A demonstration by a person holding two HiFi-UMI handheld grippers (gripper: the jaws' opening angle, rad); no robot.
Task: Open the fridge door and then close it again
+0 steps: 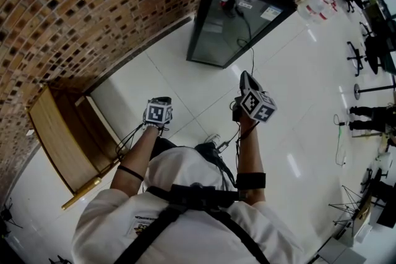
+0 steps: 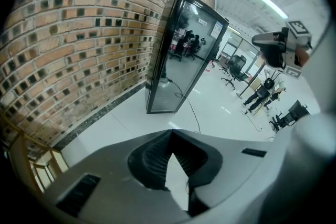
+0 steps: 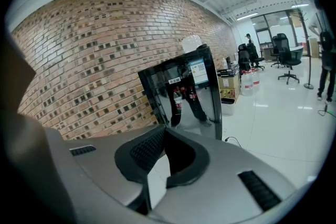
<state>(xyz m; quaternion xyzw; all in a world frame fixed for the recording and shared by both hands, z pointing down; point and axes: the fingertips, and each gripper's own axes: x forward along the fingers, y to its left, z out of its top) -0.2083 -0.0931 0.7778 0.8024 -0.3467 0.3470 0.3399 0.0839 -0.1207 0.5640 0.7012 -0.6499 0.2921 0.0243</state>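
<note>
A tall black fridge (image 1: 241,3) with a glass door stands against the brick wall, door closed, a few steps ahead of me; bottles show behind the glass in the right gripper view (image 3: 184,92). The left gripper view catches the fridge (image 2: 181,55) from its side. Both grippers are held out over the white floor, well short of the fridge and touching nothing. My left gripper (image 1: 162,101) (image 2: 169,136) is shut and empty. My right gripper (image 1: 246,78) (image 3: 163,132) is shut and empty too, and its marker cube also appears in the left gripper view (image 2: 278,47).
A brick wall (image 1: 93,3) runs along the left. A low wooden cabinet (image 1: 62,139) stands by it near my left side. A black cable (image 1: 251,52) trails from the fridge over the floor. Water bottles (image 1: 315,6), office chairs (image 1: 359,59) and people stand to the right.
</note>
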